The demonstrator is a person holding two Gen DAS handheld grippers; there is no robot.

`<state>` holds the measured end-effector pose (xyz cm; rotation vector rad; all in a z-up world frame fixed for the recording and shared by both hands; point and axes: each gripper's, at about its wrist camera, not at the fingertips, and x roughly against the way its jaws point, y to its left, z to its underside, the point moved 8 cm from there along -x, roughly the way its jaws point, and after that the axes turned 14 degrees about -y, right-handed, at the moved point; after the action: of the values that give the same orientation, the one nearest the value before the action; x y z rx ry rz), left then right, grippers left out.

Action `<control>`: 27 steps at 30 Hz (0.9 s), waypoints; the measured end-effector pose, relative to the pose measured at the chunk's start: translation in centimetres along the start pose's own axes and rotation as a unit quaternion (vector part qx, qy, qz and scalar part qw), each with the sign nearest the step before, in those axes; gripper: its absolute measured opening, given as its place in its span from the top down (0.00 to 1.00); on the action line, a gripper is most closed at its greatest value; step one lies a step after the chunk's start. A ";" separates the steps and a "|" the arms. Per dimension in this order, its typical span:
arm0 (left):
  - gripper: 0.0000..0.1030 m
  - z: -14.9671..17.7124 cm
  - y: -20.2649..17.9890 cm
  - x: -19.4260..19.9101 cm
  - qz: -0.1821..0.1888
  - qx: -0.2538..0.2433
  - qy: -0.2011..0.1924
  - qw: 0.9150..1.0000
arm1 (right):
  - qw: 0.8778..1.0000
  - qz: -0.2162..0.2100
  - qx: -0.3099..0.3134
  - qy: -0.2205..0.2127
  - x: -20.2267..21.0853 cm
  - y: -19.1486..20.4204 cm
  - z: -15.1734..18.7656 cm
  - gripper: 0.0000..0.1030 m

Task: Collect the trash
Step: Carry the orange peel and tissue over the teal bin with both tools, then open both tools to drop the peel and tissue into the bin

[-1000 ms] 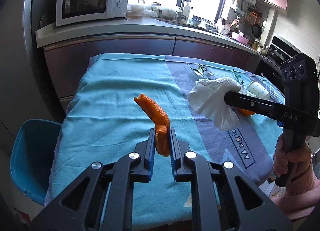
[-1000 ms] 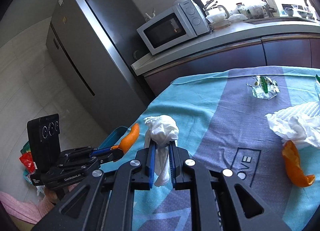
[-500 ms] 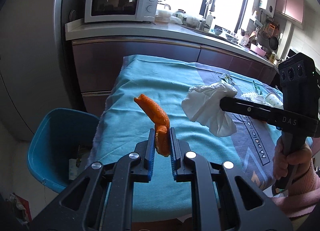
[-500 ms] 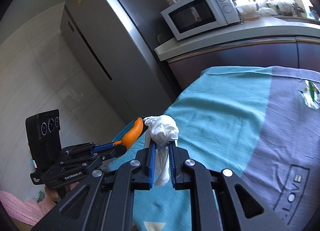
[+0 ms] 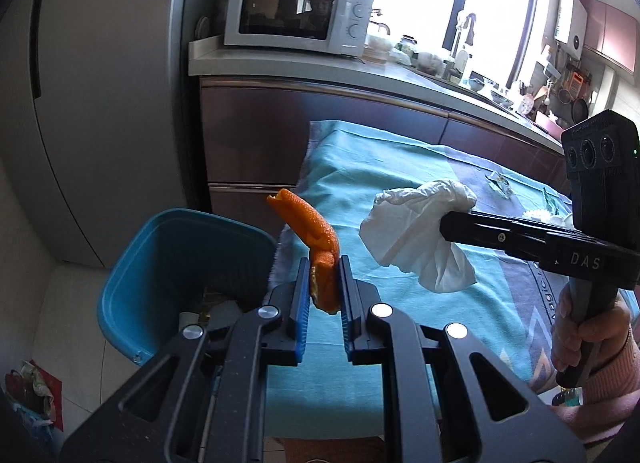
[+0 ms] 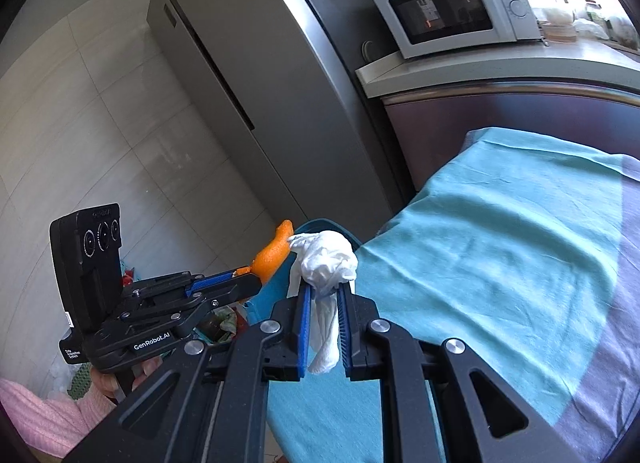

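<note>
Orange peel (image 5: 320,241) is pinched tight in the left gripper (image 5: 325,287), crumpled tissue (image 6: 326,263) likewise in the right gripper (image 6: 323,297); I'd get both fully over the blue bin (image 5: 168,263) before letting go.

Orange peel (image 5: 316,235), white crumpled tissue (image 5: 420,239), blue bin (image 5: 160,255), teal and grey-purple tablecloth (image 6: 520,247), white microwave (image 5: 296,15), pink sleeve (image 5: 600,395), blue-padded black grippers

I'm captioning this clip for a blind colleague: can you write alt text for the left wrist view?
The left tool is shut on an orange peel beside a blue bin at the table's end. At right, a hand holds the right tool, clamped on a crumpled white tissue, above the teal tablecloth.
</note>
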<state>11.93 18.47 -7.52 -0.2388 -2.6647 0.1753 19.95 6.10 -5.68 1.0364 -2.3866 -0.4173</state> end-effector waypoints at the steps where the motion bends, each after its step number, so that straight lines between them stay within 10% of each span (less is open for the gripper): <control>1: 0.86 0.0 0.5 0.1 -0.005 0.002 -0.001 1.000 | 1.000 -0.001 0.002 0.002 -0.2 0.2 0.0 0.89; 27: 0.86 0.9 9.4 -1.3 -0.081 0.040 0.011 0.996 | 0.997 -0.029 0.038 0.053 -8.0 4.5 -0.3 0.89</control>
<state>13.95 27.27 -10.38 0.0007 -2.6333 0.2250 22.17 15.04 -5.98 1.1349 -2.2978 -0.2873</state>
